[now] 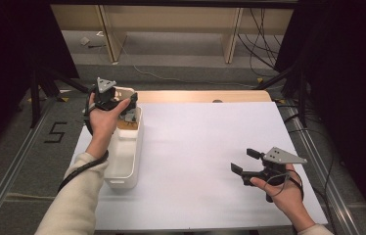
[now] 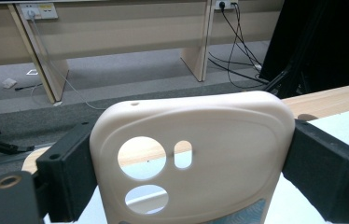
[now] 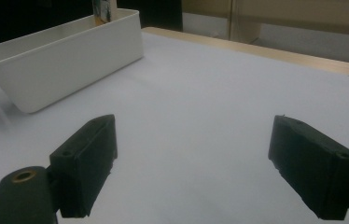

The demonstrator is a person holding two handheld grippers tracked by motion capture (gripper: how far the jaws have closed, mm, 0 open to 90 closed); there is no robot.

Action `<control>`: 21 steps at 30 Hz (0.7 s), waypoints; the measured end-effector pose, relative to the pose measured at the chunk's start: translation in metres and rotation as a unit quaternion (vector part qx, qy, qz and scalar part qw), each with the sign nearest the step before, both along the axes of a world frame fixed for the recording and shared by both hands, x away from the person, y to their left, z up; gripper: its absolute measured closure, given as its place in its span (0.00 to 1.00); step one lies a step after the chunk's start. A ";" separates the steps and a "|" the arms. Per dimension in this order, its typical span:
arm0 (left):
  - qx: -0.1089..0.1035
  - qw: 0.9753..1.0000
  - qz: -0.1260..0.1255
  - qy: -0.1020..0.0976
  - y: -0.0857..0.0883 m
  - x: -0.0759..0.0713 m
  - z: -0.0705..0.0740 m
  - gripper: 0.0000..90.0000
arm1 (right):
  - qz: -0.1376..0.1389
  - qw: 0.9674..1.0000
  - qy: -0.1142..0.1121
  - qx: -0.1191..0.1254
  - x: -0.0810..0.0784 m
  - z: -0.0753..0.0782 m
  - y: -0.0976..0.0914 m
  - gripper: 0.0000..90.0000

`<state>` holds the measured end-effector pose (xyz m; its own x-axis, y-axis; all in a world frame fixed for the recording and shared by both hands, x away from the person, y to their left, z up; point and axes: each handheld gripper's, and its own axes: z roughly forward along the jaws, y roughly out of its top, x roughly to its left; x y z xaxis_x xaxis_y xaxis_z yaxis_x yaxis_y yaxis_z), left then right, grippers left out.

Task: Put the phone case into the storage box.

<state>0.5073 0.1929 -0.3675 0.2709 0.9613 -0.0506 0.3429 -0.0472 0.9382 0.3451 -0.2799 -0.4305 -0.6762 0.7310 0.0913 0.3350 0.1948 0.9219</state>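
Observation:
My left gripper hangs above the far end of a white bin at the table's left side. It is shut on a cream phone case with round camera cut-outs, and a black pad presses each long edge. In the high view the phone case shows pale just past the hand. My right gripper hovers low over the white sheet near the front right. Its jaws stand wide open with nothing between them, as the right gripper view confirms.
The white bin holds some brownish items at its far end. A wooden table edge runs behind the sheet. Beyond it are shelf legs and cables on the grey floor, and dark stands flank both sides.

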 end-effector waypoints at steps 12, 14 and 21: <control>0.000 1.000 0.001 0.003 -0.001 0.003 -0.003 0.12 | 0.003 1.000 0.001 -0.003 0.000 0.000 0.000 0.18; -0.001 1.000 0.002 0.004 0.000 0.003 -0.003 0.12 | 0.003 1.000 0.000 -0.004 0.000 0.001 0.000 0.18; 0.000 1.000 0.003 0.008 0.001 0.004 -0.006 0.12 | 0.000 1.000 -0.001 -0.005 0.000 0.001 -0.001 0.18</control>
